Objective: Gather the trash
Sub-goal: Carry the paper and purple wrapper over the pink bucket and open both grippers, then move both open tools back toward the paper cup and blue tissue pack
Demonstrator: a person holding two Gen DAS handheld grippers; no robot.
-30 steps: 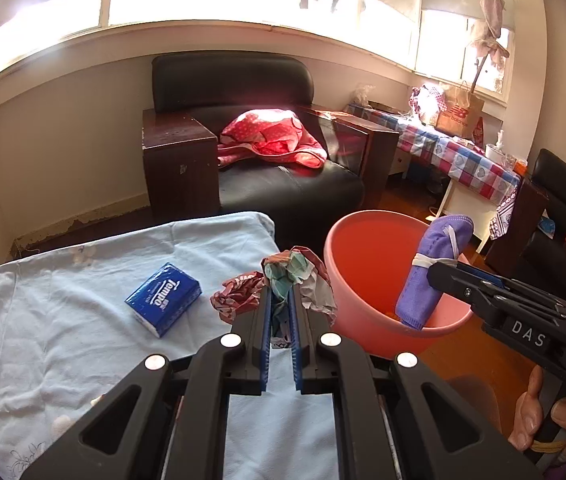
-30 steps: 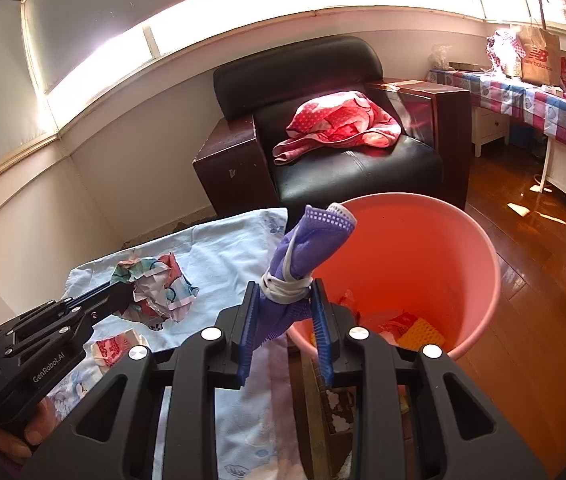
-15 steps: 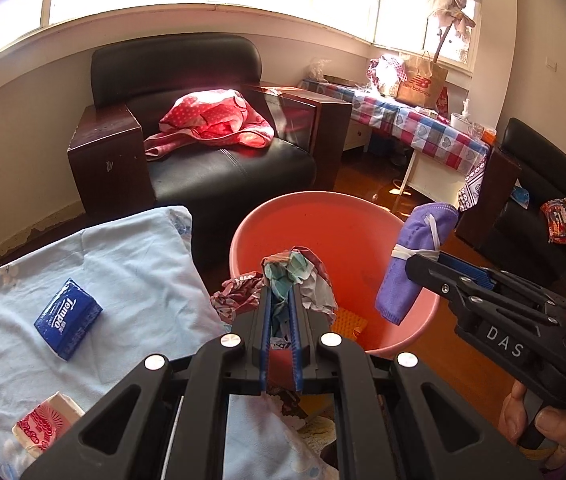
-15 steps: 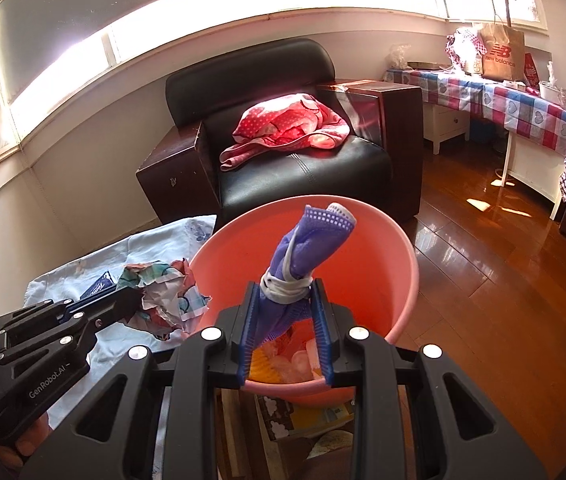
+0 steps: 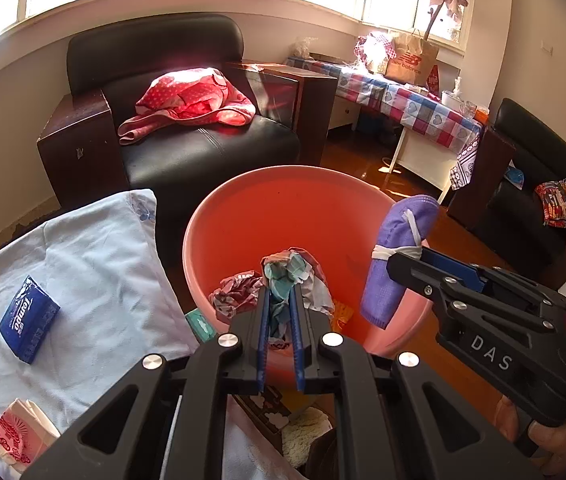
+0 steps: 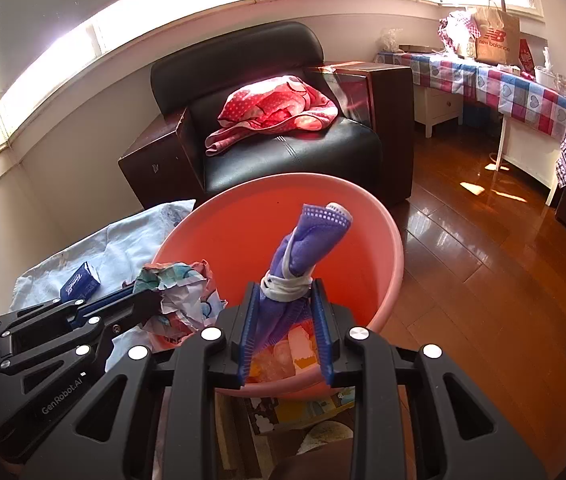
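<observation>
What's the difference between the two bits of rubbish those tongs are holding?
The left tongs pinch a crumpled paper wad, many-coloured and ragged; the right tongs grip a purple mask, one colour, rolled into a neat bundle and tied with its white strap. The wad bunches low at the fingertips; the mask stands up tall past them. Both hang over the pink tub, still gripped.

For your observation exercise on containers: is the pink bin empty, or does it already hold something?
Not empty. The pink bin already holds trash: orange and white scraps lie on its bottom, seen between the right gripper's fingers. How full it is cannot be told.
</observation>
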